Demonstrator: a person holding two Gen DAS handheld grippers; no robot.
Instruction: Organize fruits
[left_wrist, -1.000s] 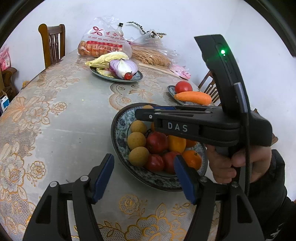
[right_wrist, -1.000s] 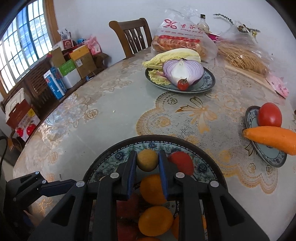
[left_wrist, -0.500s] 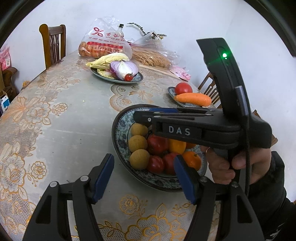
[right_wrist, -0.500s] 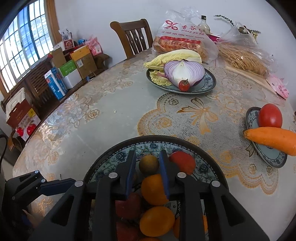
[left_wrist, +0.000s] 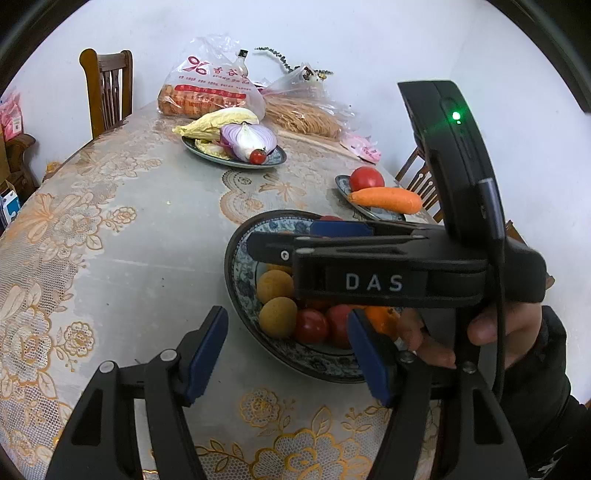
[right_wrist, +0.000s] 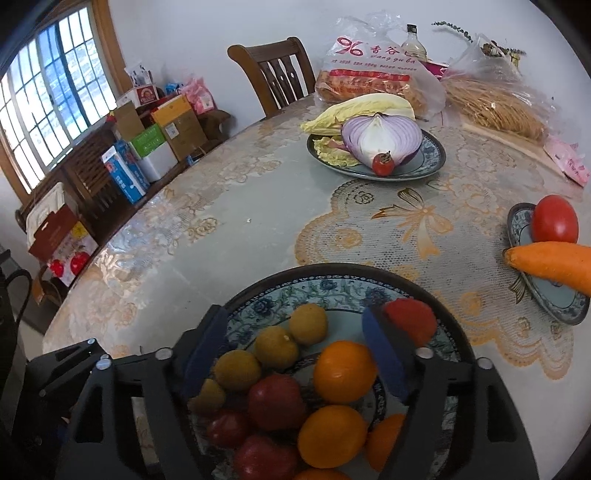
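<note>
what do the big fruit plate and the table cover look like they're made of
Fruit plate: likely glazed ceramic. It has a blue-and-white floral print, a dark rim and a smooth face.

Table cover: probably clear plastic sheet laid over lace-patterned cloth. There are glossy reflections and crinkled shine near the table edge, with orange flower lacework showing through. It could also be one printed vinyl sheet; the pictures leave that open.

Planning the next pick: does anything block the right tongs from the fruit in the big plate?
Nothing visible does. The right tongs, jaws just opened, hang directly over the fruit plate, with the brown fruits between the fingers.
</note>
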